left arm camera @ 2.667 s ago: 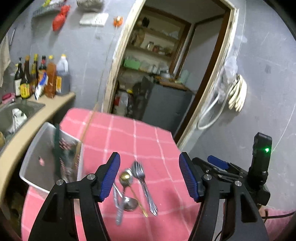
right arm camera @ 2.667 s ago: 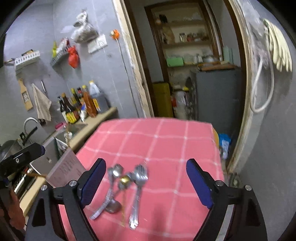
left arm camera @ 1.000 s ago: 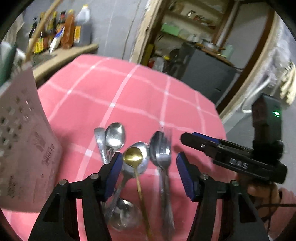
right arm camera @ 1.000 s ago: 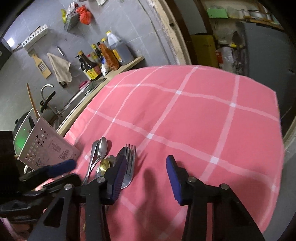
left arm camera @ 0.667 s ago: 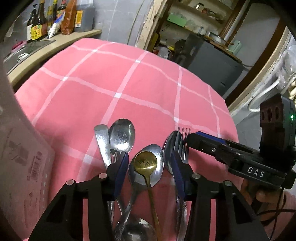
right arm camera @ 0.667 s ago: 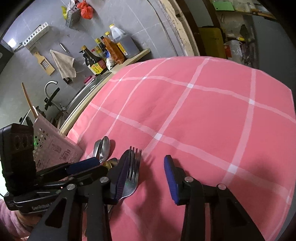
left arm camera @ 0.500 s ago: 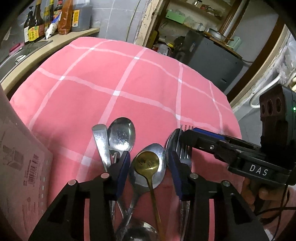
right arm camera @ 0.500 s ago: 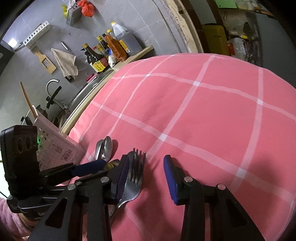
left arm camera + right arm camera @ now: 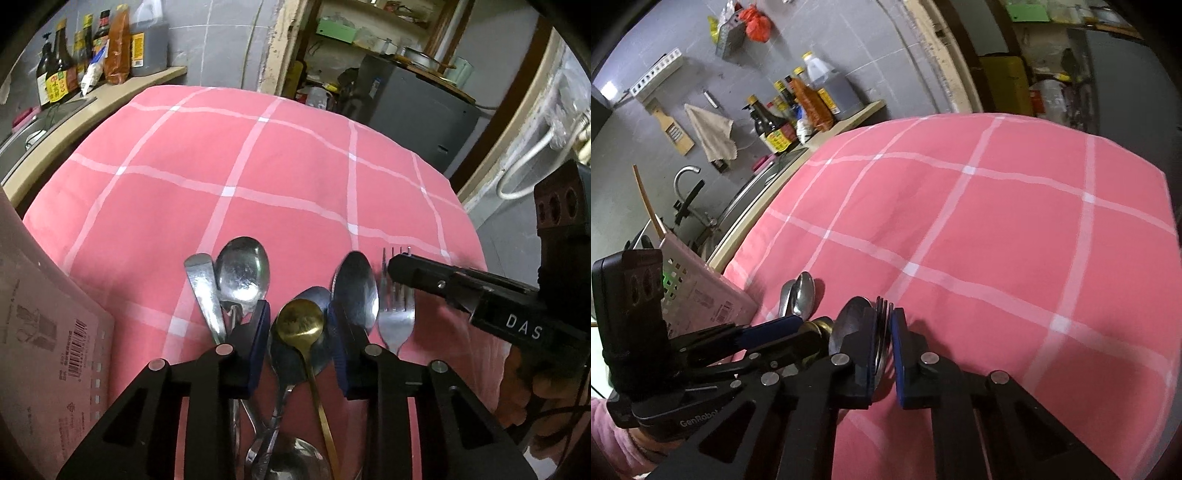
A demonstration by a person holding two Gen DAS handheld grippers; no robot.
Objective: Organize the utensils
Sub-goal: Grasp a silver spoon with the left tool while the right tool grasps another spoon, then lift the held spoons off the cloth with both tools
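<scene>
Several utensils lie in a pile on the pink checked tablecloth (image 9: 258, 166). My left gripper (image 9: 298, 308) points down over the pile, its jaws closing. The gold spoon (image 9: 300, 322) and a steel spoon's bowl under it lie between the blue pads, which I do not see pressing. My right gripper (image 9: 884, 314) is shut on the fork (image 9: 882, 332), just below the tines. In the left wrist view the right gripper (image 9: 397, 262) reaches in from the right over the fork (image 9: 395, 323). A steel spoon (image 9: 355, 288) lies beside the fork.
A white perforated basket (image 9: 44, 350) stands at the left, close to the pile. Another spoon (image 9: 242, 273) and a flat handle (image 9: 201, 284) lie left of my left gripper. Bottles (image 9: 798, 107) line the counter by a sink tap (image 9: 687, 181). A hand (image 9: 535, 387) holds the right gripper.
Both grippers have come down onto the pile. The left jaws narrowed around the gold spoon. The right jaws went from wide apart to shut on the fork.
</scene>
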